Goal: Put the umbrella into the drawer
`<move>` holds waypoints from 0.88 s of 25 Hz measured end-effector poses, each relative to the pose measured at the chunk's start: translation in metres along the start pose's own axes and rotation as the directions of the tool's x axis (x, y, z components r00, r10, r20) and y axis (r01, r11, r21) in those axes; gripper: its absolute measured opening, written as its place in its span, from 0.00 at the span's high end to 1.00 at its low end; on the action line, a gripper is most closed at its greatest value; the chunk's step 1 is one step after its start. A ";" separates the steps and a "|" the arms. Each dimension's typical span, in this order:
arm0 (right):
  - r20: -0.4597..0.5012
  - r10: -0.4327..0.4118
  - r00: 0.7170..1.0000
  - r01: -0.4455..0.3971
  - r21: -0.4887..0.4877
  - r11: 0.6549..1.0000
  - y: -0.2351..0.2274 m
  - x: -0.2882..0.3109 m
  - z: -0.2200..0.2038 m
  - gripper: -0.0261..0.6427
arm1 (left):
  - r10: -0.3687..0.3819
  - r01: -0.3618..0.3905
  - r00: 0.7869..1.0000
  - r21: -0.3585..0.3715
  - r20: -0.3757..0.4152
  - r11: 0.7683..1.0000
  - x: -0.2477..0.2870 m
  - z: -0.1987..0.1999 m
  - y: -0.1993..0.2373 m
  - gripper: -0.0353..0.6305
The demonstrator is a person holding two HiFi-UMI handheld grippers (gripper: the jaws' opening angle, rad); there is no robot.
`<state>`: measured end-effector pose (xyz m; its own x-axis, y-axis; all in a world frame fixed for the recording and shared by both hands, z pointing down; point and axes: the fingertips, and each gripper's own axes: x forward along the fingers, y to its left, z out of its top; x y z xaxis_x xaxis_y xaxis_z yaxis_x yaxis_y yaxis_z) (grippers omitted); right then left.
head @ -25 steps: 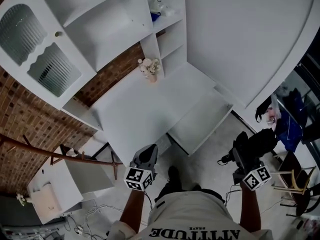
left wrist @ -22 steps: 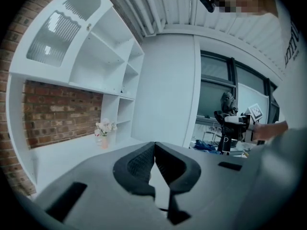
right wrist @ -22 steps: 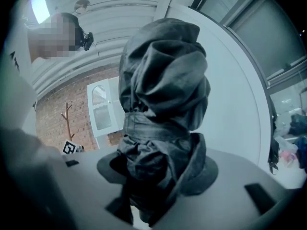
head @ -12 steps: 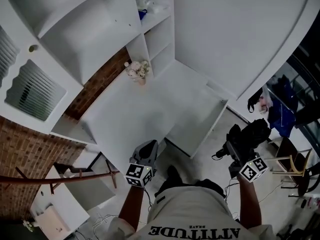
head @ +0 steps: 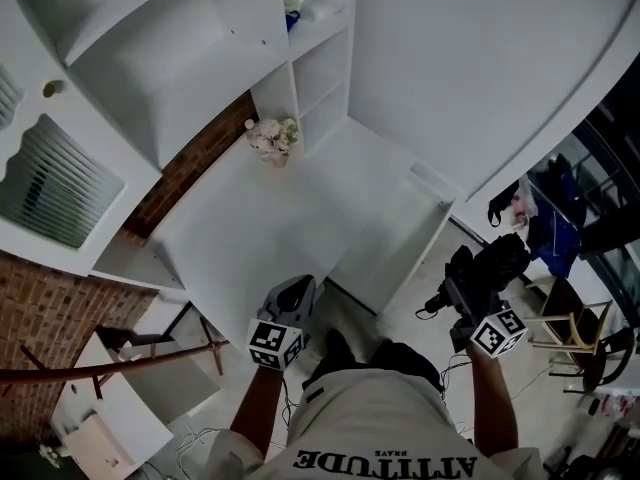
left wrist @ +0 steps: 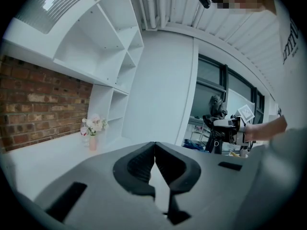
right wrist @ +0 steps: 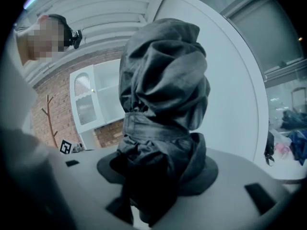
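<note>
Two tools: R tool (right wrist: 158, 169) clenched on bundled dark umbrella (right wrist: 163, 80), L tool (left wrist: 154, 150) clenched tight, empty.

The bunched umbrella (right wrist: 163, 95) hides the pads of the right hand-held gripper (right wrist: 160, 174) in its own view.

Left gripper (head: 296, 293) sits at near edge of white desk (head: 240, 238). Right gripper (head: 468, 288) carries dark folded umbrella (head: 492, 264), right of the open drawer (head: 392, 236). 1 flower vase (head: 272, 142) stands far on desk, below shelves (head: 322, 68).
</note>
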<state>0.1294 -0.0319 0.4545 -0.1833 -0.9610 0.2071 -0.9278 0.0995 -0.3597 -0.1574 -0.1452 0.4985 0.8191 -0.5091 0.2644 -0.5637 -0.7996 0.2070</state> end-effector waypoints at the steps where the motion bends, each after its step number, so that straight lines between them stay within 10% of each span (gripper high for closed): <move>1: -0.003 0.005 1.000 -0.005 0.003 1.000 -0.001 0.004 0.000 0.58 | -0.001 0.001 1.000 -0.006 -0.002 1.000 0.002 -0.002 0.000 0.91; 22: -0.221 0.199 0.955 -0.175 0.126 0.977 -0.091 0.131 -0.042 0.58 | 0.115 -0.116 0.993 -0.063 -0.017 0.991 0.089 0.004 -0.027 0.91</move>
<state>0.1765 -0.1558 0.5521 -0.4317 -0.8406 0.3270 -0.8331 0.2327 -0.5018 -0.0690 -0.1701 0.5125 0.7470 -0.5920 0.3025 -0.6603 -0.7137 0.2338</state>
